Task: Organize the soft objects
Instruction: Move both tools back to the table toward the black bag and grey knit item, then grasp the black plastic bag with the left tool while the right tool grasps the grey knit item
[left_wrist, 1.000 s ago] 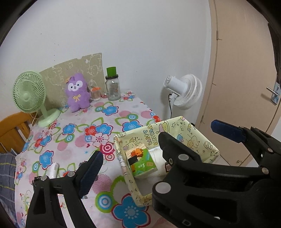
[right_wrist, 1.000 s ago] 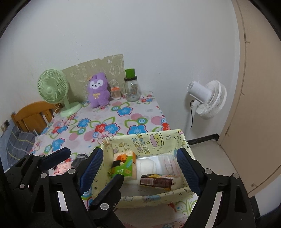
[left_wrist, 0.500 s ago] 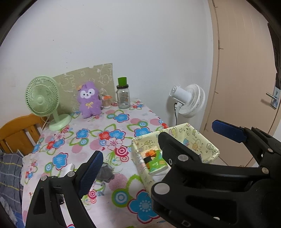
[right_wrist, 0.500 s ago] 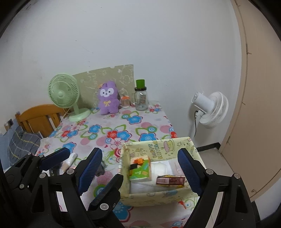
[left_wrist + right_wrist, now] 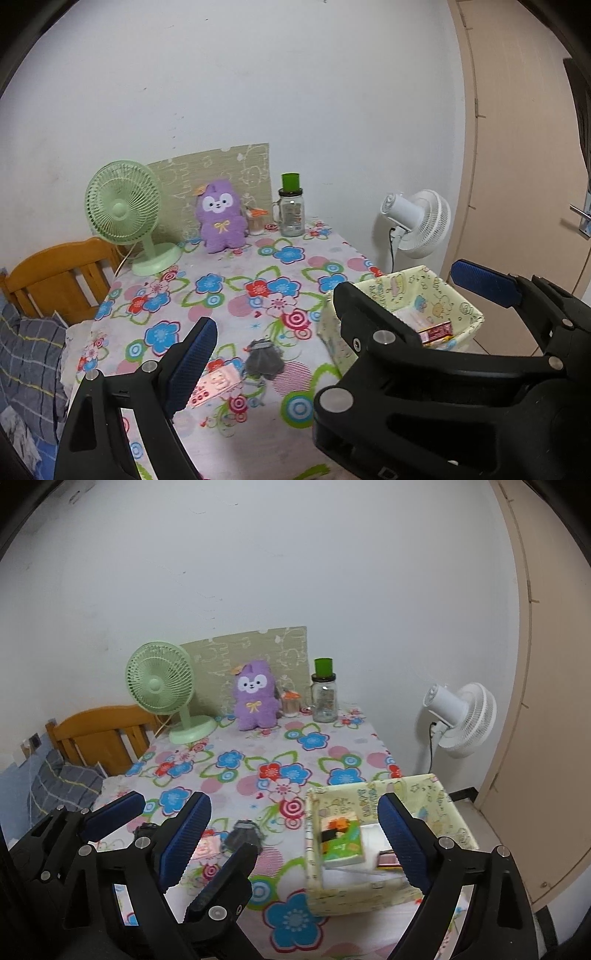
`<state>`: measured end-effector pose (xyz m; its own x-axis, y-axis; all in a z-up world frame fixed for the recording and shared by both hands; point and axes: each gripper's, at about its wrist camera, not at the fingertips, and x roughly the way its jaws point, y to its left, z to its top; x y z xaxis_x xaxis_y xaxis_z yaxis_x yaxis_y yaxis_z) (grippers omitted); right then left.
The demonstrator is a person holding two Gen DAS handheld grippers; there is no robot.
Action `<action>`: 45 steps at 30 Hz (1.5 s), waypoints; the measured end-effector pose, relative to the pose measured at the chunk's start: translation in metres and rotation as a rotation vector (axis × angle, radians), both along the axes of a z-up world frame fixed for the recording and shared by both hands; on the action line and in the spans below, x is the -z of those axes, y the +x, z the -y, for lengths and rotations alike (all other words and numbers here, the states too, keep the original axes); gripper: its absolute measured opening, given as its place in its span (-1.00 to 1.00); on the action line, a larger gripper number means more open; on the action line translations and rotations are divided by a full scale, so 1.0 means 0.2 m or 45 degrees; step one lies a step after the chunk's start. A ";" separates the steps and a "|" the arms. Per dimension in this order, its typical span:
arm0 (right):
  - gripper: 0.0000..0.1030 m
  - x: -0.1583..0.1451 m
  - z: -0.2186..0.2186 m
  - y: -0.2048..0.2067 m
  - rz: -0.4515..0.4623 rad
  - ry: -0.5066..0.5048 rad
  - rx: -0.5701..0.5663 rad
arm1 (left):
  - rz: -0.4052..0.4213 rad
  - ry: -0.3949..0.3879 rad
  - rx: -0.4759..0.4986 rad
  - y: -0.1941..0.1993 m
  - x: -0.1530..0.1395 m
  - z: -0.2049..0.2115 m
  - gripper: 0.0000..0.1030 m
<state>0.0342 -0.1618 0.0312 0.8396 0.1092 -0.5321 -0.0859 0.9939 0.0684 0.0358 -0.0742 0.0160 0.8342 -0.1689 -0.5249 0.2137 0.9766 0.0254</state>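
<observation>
Broadly, a table under a flowered cloth (image 5: 236, 760) was recorded against a white wall, with a wooden chair (image 5: 99, 731) at its left and a white fan (image 5: 461, 720) standing off to the right. At the back of the table a green desk fan (image 5: 162, 690), a purple plush toy (image 5: 255, 698) and a glass jar with a green lid (image 5: 324, 694) were noted in a row.

At the near right corner a yellow fabric basket (image 5: 369, 897) was seen — already holding a green tissue pack (image 5: 341, 840) and a small brown-red packet (image 5: 436, 328). Well left of the basket, on the cloth, a small grey soft item (image 5: 264, 356) was lying, with a pink flat packet (image 5: 216, 384) just beside it.

The left gripper (image 5: 332, 314) was held above the near edge, its fingers spread wide with nothing between them. The right gripper (image 5: 295, 842) was likewise spread and empty, its fingers framing the basket's left part.

The step in hand was judged to be a pause between placements — the next object not yet reached for. The next move was judged to call for lowering one gripper over the grey item, straddling it and pinching lightly, since limp cloth may slip or bunch, then carrying it across to the basket.
</observation>
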 end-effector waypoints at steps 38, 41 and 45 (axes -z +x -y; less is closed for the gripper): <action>0.84 0.51 -0.45 0.42 -0.190 -0.056 -0.119 | -0.292 -0.082 -0.289 0.37 0.52 -0.56 0.81; 0.79 0.56 -0.47 0.46 -0.234 -0.049 -0.128 | -0.315 -0.087 -0.322 0.40 0.56 -0.61 0.81; 0.74 0.63 -0.49 0.51 -0.279 -0.029 -0.117 | -0.340 -0.072 -0.387 0.44 0.62 -0.67 0.81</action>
<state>0.1366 -0.0645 -0.0951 0.6910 0.1658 -0.7035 -0.1615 0.9841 0.0733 0.1243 0.0602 -0.1073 0.6860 0.0298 -0.7270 -0.0931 0.9945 -0.0471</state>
